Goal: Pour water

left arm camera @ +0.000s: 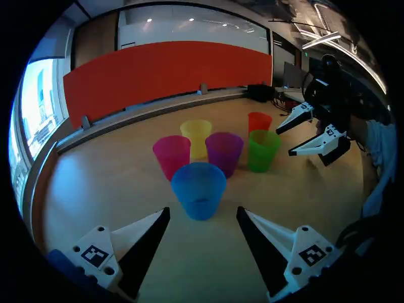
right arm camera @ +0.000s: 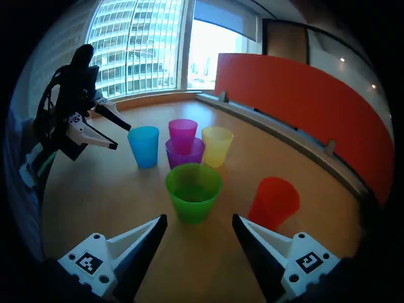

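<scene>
the pale wooden counter (left arm camera: 101, 177) carries six translucent plastic tumblers clustered round the purple plastic tumbler (left arm camera: 223, 151). the left gripper (left arm camera: 202, 209) hangs with jaws spread and empty, facing the blue plastic tumbler (left arm camera: 198, 191) just beside the purple one. the right gripper (right arm camera: 199, 216), jaws likewise released, faces the green plastic tumbler (right arm camera: 193, 192) on the purple one's other side. both tumblers look light, thin-walled and slick, likely to flex, so pinch gently at mid-wall. whether either holds water, i cannot tell.
</scene>
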